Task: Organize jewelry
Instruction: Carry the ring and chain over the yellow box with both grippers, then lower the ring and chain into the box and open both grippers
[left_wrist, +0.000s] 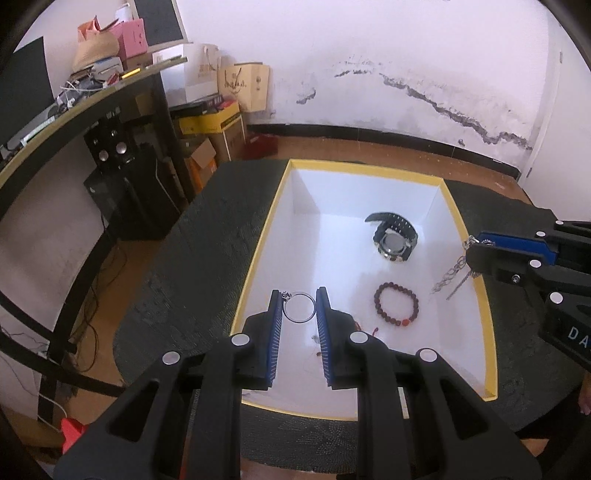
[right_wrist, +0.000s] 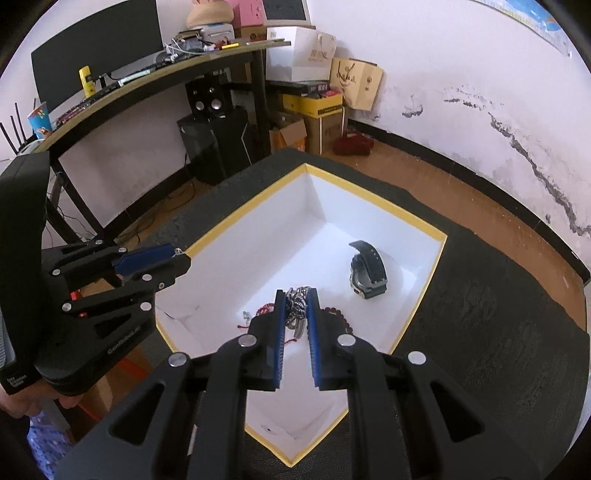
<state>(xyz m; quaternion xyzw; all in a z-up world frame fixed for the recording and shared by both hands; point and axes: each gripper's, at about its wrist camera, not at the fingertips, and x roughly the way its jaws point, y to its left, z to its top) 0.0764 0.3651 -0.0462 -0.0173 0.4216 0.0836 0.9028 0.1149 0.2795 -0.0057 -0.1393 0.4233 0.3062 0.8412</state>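
jewelry: left gripper (left_wrist: 299, 295) clamps a ring (left_wrist: 300, 307), right gripper (right_wrist: 296, 295) marked "genrobot.ai" clamps a chain (right_wrist: 297, 306).

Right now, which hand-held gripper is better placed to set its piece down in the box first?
Probably the left hand-held gripper: its ring hangs over the box floor. The right one's chain dangles near the wall.

In the box (left_wrist: 258, 236), the watch (left_wrist: 395, 240) lies behind the bead bracelet (left_wrist: 397, 304).
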